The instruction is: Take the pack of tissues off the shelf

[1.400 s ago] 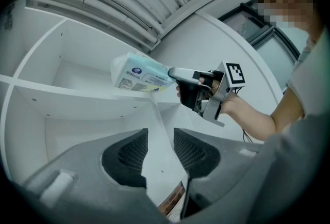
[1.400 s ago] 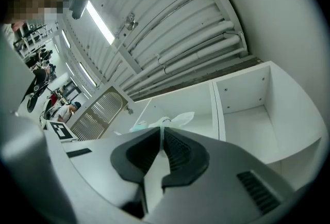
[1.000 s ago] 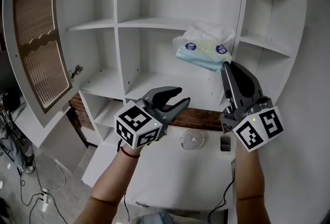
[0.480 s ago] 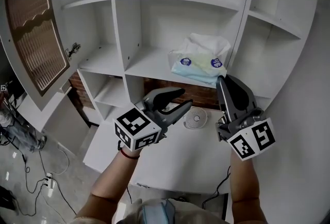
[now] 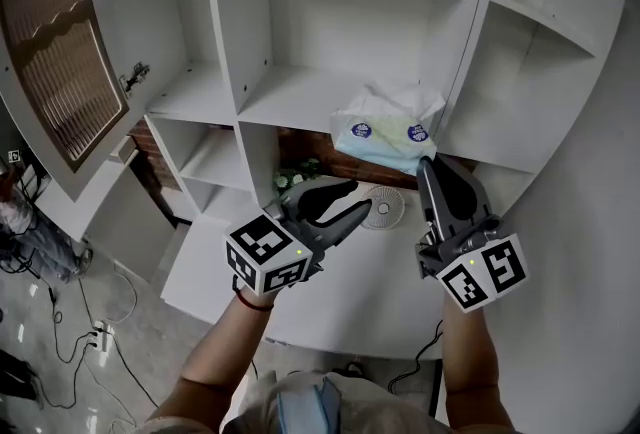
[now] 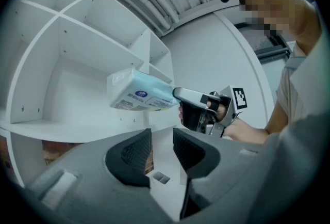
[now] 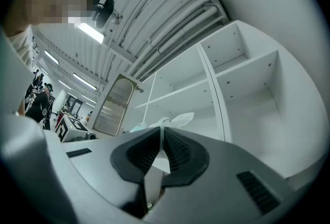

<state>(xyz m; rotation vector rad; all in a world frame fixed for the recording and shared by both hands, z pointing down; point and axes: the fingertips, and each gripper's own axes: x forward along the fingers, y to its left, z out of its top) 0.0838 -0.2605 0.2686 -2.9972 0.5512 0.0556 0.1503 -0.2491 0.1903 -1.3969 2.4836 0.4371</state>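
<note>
The right gripper [image 5: 428,162] pinches the pack [image 5: 385,130] by one thin edge, and the pack hangs in the air in front of the shelf [image 5: 300,100], clear of its board. The left gripper [image 5: 352,198] is spread and empty, lower down beside it. With so little held, the pinch should be tight, the move free of jerks, and the left ready under the pack if it sags

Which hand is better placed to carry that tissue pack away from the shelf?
Right. The right gripper is shut on the edge of the tissue pack, holding it off the shelf; the left gripper is open and empty, off to the side.
</note>
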